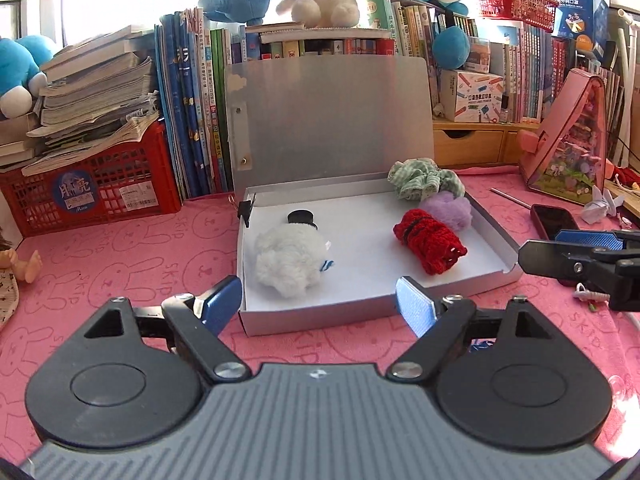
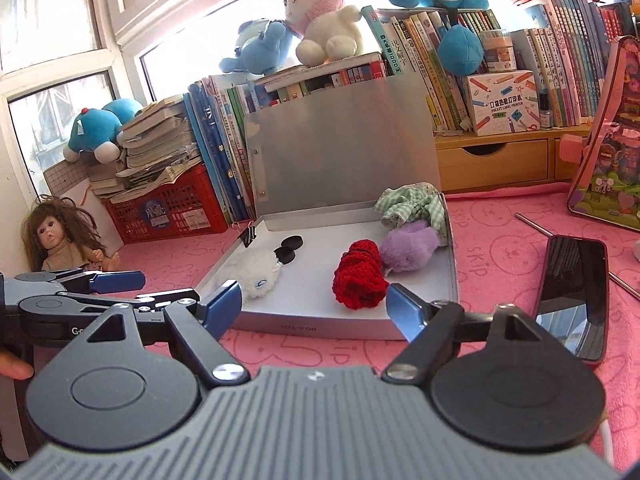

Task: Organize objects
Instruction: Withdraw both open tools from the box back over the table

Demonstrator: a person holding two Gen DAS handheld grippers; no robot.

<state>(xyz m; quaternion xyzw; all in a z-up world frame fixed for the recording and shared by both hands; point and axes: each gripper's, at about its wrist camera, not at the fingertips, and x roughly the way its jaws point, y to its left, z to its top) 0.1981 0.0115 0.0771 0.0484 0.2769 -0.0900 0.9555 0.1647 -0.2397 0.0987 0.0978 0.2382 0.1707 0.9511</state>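
Four soft things lie in the open box [image 1: 448, 286] on the table [image 1: 120, 264]: a white plush [image 1: 290, 260] at the left, a red knit roll [image 1: 428, 242] mid-right, a purple puff [image 1: 450, 208] behind it, a green gingham scrunchie [image 1: 424, 180] in the far right corner. Both grippers hang short of the near wall, left gripper [image 1: 318, 306] and right gripper [image 2: 314, 308], jaws spread wide, nothing between them. All four look light and squashy; pads should sink in, so pinch across the middle, the roll across its width. The box looks like thin card that may slide or flex; its lid [image 1: 332, 120] stands upright against the books [image 1: 200, 112]. Hard to read: the black disc [image 1: 302, 218] by the plush, whether hat or loose piece. The plush's face is turned away, the scrunchie's far edge is hidden, and a phone [image 2: 572, 296] lies right of the box.
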